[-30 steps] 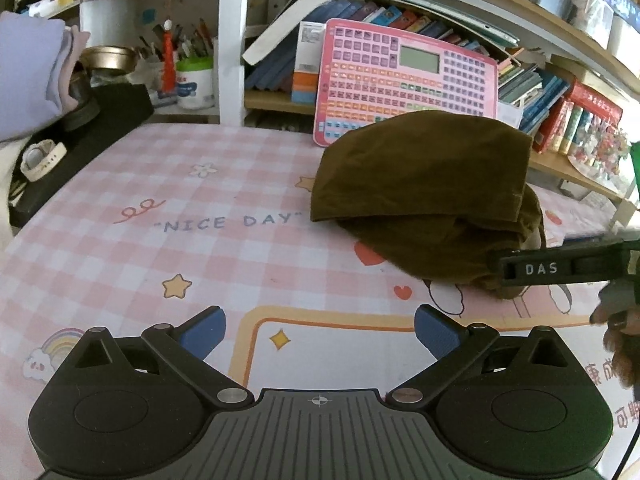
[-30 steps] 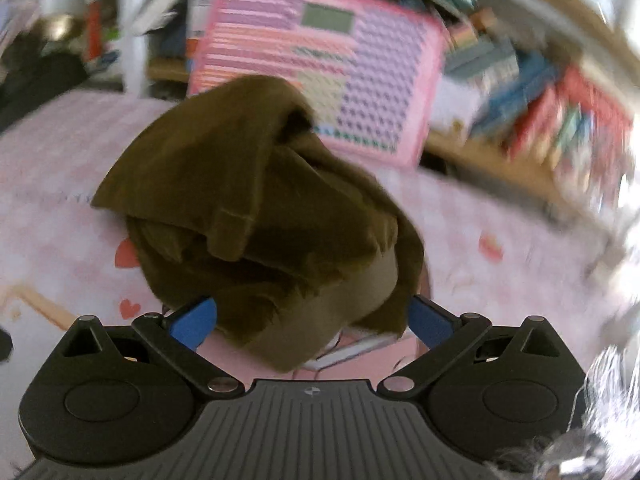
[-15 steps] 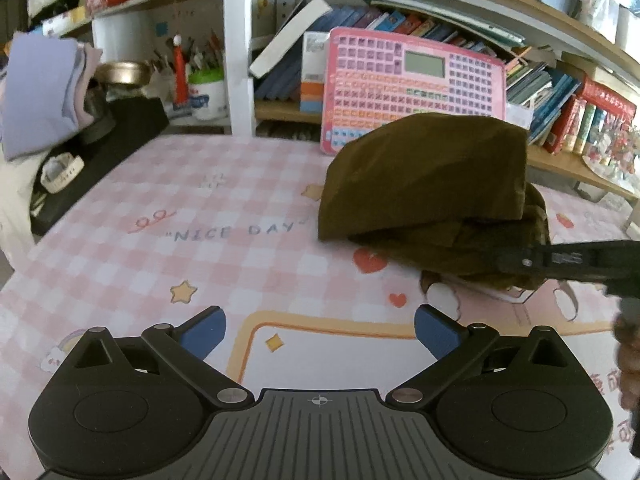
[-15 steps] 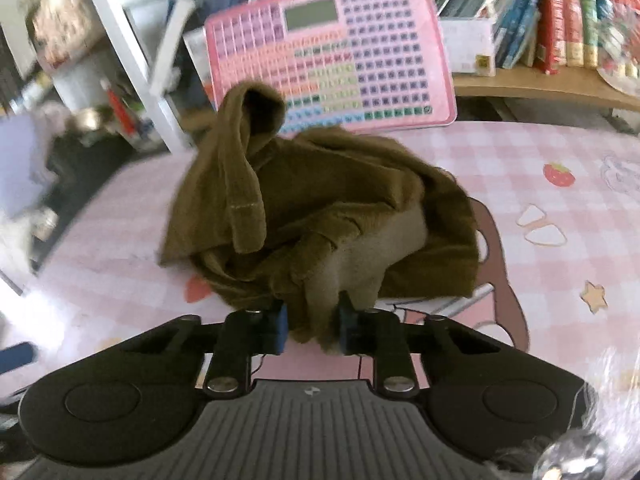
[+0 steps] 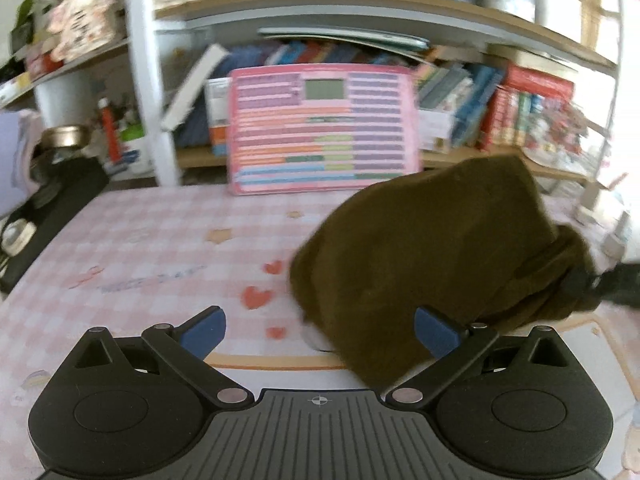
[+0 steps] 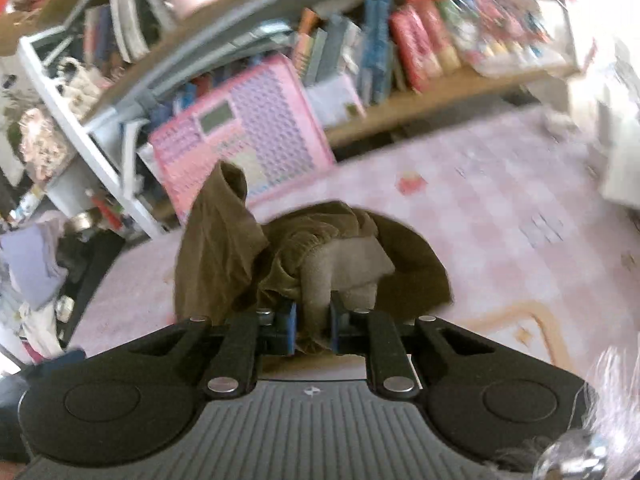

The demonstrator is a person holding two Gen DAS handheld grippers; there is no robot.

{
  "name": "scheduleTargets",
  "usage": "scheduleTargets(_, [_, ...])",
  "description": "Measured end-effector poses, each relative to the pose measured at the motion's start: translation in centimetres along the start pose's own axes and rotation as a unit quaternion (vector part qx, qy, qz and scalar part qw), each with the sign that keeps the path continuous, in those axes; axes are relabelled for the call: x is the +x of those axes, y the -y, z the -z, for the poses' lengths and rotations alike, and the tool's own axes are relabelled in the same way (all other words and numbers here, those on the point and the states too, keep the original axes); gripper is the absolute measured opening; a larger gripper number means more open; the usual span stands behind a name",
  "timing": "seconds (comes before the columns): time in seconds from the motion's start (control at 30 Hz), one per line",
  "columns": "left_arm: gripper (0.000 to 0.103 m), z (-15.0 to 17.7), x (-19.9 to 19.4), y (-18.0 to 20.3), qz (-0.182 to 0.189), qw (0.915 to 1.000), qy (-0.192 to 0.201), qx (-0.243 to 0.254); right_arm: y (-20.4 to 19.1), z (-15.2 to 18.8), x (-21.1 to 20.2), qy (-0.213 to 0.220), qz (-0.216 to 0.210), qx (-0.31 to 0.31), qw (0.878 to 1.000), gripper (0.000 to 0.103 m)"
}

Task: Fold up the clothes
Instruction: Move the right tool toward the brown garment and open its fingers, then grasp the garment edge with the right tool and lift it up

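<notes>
A dark brown garment (image 5: pixel 436 248) lies bunched on the pink checked table mat (image 5: pixel 160 240), right of centre in the left wrist view. My left gripper (image 5: pixel 320 330) is open, and the cloth's near corner hangs down between its blue pads without being pinched. In the right wrist view my right gripper (image 6: pixel 312 328) is shut on a fold of the brown garment (image 6: pixel 320 248), whose pale lining shows just beyond the pads. The right gripper's black body (image 5: pixel 616 284) shows at the right edge of the left wrist view, against the cloth.
A pink toy keyboard (image 5: pixel 320 128) leans against a bookshelf (image 5: pixel 520 112) at the table's back edge. A black stand with a watch (image 5: pixel 16 232) and lilac folded cloth (image 6: pixel 28 260) sit at the left. White items (image 6: pixel 616 160) stand at the far right.
My right gripper went from open to shut on the garment's edge and lifted it, tilting its view. My left gripper moved closer, so the cloth's corner now lies between its open fingers.
</notes>
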State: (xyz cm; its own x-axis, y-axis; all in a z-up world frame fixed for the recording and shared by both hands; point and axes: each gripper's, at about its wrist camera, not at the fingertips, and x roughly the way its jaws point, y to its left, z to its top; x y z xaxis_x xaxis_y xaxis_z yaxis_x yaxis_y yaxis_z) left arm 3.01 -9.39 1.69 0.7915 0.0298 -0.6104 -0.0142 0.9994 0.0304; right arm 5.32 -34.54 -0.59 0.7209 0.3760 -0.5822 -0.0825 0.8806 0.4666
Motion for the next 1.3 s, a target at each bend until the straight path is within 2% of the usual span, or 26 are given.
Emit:
scheduleTargets(0.1, [0.102,0.2,0.1,2.4,0.014,0.9996,-0.005,0.025,1.8,1.6,-0.1,-0.030,0.005,0.024,0.999,0.020])
scheduleTargets(0.2, [0.102,0.2,0.4,4.8,0.027,0.9984,-0.006,0.049,2.0,2.9,-0.5,-0.048,0.006,0.025,0.999,0.032])
scheduleTargets(0.3, [0.102,-0.4,0.7,7.0,0.040,0.9967,0.002,0.070,2.1,3.8,-0.7,-0.067,0.005,0.023,0.997,0.037])
scheduleTargets(0.33, [0.102,-0.7,1.0,7.6,0.042,0.9961,0.006,0.077,2.2,3.9,-0.8,-0.071,0.005,0.020,0.997,0.039])
scheduleTargets(0.4, [0.102,-1.3,1.5,8.9,0.045,0.9947,0.012,0.091,2.5,4.1,-1.2,-0.074,0.005,0.016,0.997,0.048])
scheduleTargets(0.6, [0.101,-2.3,4.5,10.4,0.029,0.9944,-0.009,0.101,3.6,4.2,-2.4,-0.065,-0.002,0.016,0.998,0.053])
scheduleTargets(0.67, [0.071,-2.6,4.8,9.4,0.039,0.9962,-0.013,0.076,4.0,4.3,-2.7,-0.065,-0.007,0.021,0.998,0.054])
scheduleTargets(0.7, [0.039,-2.8,4.9,8.6,0.048,0.9971,-0.015,0.058,4.2,4.3,-2.7,-0.065,-0.010,0.025,0.997,0.054])
scheduleTargets(0.73, [0.018,-3.0,4.9,7.4,0.050,0.9980,-0.017,0.033,4.3,4.3,-2.8,-0.065,-0.015,0.030,0.997,0.055])
scheduleTargets(0.77, [0.012,-3.2,4.9,6.2,0.052,0.9984,-0.019,0.009,4.4,4.3,-2.7,-0.065,-0.022,0.038,0.997,0.058])
scheduleTargets(0.83, [0.003,-3.3,4.3,4.0,0.023,0.9997,-0.006,-0.010,4.6,4.2,-2.5,-0.068,-0.041,0.064,0.995,0.060])
scheduleTargets(0.97, [0.003,-3.5,2.5,0.0,-0.003,0.9993,0.006,-0.037,4.8,4.3,-1.4,-0.082,-0.086,0.136,0.983,0.064])
scheduleTargets(1.03, [0.011,-3.7,1.6,-0.8,0.012,0.9990,0.009,-0.041,5.1,4.4,-0.6,-0.088,-0.100,0.185,0.974,0.065])
scheduleTargets(1.07, [0.019,-3.7,1.3,-0.9,0.020,0.9989,0.008,-0.041,5.3,4.5,-0.2,-0.090,-0.108,0.209,0.968,0.065])
scheduleTargets(1.13, [0.044,-3.5,1.0,0.2,0.039,0.9989,0.009,-0.024,5.9,4.7,0.3,-0.083,-0.109,0.265,0.954,0.065])
scheduleTargets(1.23, [0.049,-3.4,1.0,2.2,0.053,0.9986,0.005,0.002,6.9,5.1,1.2,-0.070,-0.111,0.348,0.928,0.064])
scheduleTargets(1.27, [0.049,-3.2,1.0,2.4,0.058,0.9983,0.001,0.003,7.3,5.2,1.5,-0.066,-0.111,0.376,0.918,0.062])
scheduleTargets(1.3, [0.049,-3.1,1.0,2.7,0.063,0.9980,-0.003,0.004,7.6,5.3,1.8,-0.061,-0.111,0.403,0.907,0.054])
